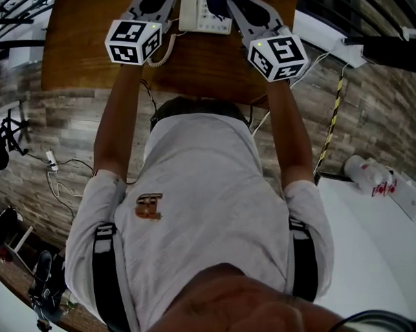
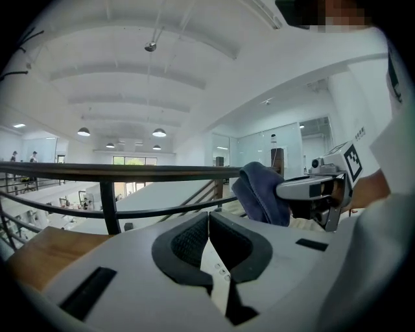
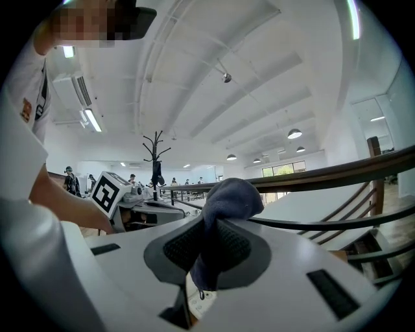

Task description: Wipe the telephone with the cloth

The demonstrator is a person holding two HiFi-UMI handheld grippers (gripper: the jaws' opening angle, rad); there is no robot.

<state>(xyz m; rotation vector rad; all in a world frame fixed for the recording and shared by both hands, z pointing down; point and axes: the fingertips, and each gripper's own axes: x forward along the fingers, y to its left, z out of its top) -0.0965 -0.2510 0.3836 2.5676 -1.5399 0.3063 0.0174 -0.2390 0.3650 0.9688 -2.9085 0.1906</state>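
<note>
at the far edge of the wooden table [image 1: 205, 76], seen from your head camera, both tools reach over the white telephone [image 1: 201, 17].

left side: your left gripper [image 2: 208, 217] has its jaws pressed together, pads meeting at the tips, nothing caught between them. it hangs just above the telephone [image 2: 216, 272]; a strip of white casing with small buttons shows through the gap below the pads. from above, this gripper [image 1: 160, 1] sits at the telephone's left edge, its marker cube nearest you. the coiled cord [image 1: 162, 55] trails off the telephone's left side onto the wood.

middle: the telephone lies flat on the table, between the two tools.

right side: your right gripper [image 3: 217, 227] is pinching the dark blue cloth [image 3: 228, 198]; the fabric bunches above the pads and a fold hangs down through them toward the telephone [image 3: 198, 302]. from the head camera the cloth [image 1: 218, 1] sits over the telephone's top right part, held by that gripper [image 1: 246, 12]. whether cloth and casing touch, no view settles. across from your left tool, the cloth [image 2: 261, 193] shows as a rounded wad, with a dark railing [image 2: 130, 172] behind.
</note>
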